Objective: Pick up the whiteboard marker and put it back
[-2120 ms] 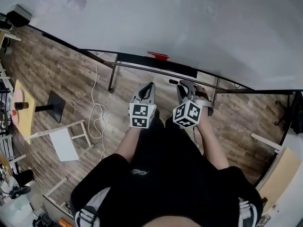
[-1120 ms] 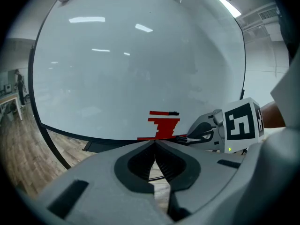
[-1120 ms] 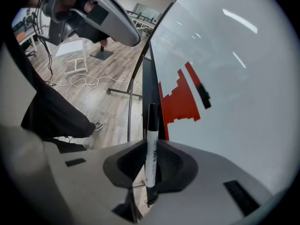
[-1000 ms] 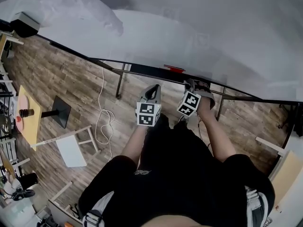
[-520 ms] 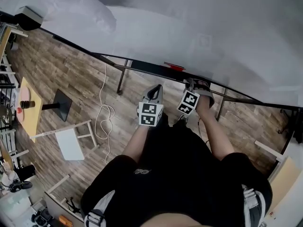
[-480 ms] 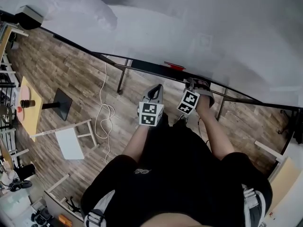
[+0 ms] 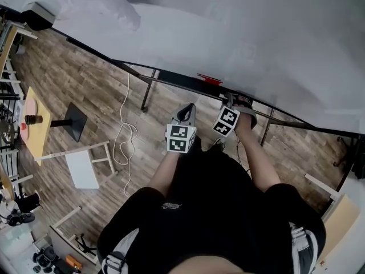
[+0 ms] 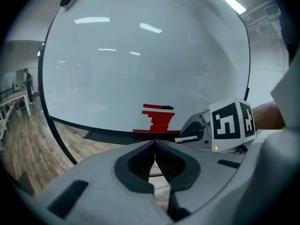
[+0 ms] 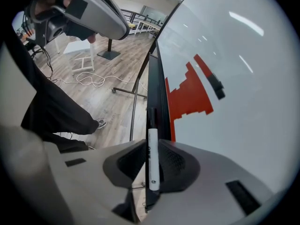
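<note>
R: your right gripper [image 9: 151, 142] clamped the whiteboard marker [image 9: 153, 159] between its pads, black end pointing ahead along the whiteboard tray [image 9: 161, 86] | L: your left gripper [image 8: 154, 142] was closed, empty.

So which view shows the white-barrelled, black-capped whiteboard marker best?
The right gripper view: the white-barrelled, black-capped whiteboard marker lies lengthwise at centre, clamped in the right gripper. The left gripper view shows the marker small, poking from that gripper's jaws. The head view is too distant to make it out.
</note>
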The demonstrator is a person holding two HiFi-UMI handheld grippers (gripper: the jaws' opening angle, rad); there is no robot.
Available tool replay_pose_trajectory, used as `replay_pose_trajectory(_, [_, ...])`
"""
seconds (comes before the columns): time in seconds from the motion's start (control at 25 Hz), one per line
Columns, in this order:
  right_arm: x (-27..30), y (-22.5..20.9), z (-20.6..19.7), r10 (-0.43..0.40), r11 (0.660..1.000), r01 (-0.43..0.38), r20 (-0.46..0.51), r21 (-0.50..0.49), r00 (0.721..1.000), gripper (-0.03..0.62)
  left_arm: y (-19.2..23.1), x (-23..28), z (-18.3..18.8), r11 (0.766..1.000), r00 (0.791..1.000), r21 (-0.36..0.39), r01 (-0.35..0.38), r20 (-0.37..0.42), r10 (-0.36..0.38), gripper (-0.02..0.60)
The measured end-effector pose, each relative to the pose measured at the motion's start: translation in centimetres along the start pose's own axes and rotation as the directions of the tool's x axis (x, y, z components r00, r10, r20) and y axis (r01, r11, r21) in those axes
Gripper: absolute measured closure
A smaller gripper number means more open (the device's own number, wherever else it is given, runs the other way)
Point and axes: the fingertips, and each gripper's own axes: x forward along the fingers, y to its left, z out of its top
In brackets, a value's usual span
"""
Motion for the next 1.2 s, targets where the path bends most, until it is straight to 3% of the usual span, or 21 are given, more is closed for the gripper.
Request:
replay_pose_trajectory(0.24, [-0.2,-0.5,0.0,-0.02,0.999,0.02,0.015,0.032,1.0,0.498,-0.4,0.2,0.8,1.0,1.0,0.015,-0.002,0.012,0.002,0.575])
replay_pose_trajectory(0.4, [-2.1,-1.4,0.4,-0.05,0.987,0.035,0.093,0.159,0.994,0.482,-1.2,-0.2,1.4,1.0,1.0,0.022,-0.002,0.024,0.001,0.575])
replay_pose_trajectory(0.56, [-6.0,-2.9,1.0,-0.14,0.957,0.079,0.204,0.281,0.969,0.484,-2.4,-0.8,2.2,1.0,0.999,0.018,-0.015,0.051,0.014,0.575])
replay_pose_trajectory(0.72, [-9.2,-2.5,0.6,-0.184,0.924,0.058,0.305,0.379,0.934,0.488,-4.6,-1.8,2.8,0.999,0.996,0.0,-0.036,0.087,0.036,0.575])
replay_pose_trajectory(0.8, [-10.6,-2.1,0.7,-0.221,0.896,0.041,0.364,0.443,0.905,0.516,-5.5,-2.6,2.8,0.999,0.993,0.004,-0.053,0.104,0.053,0.575])
replay_pose_trajectory(0.88, [-12.2,-1.8,0.8,-0.272,0.847,0.002,0.43,0.531,0.861,0.566,-5.8,-3.6,2.7,0.997,0.99,0.004,-0.082,0.115,0.081,0.575])
replay_pose_trajectory(1.0, [-14.6,-1.1,0.2,-0.336,0.773,-0.069,0.499,0.631,0.799,0.585,-6.0,-5.4,3.0,0.992,0.981,-0.017,-0.128,0.146,0.129,0.575])
replay_pose_trajectory(1.2, [-19.0,-0.7,0.8,-0.421,0.709,-0.153,0.586,0.689,0.692,0.591,-6.7,-8.6,4.1,0.988,0.963,-0.029,-0.154,0.219,0.157,0.575])
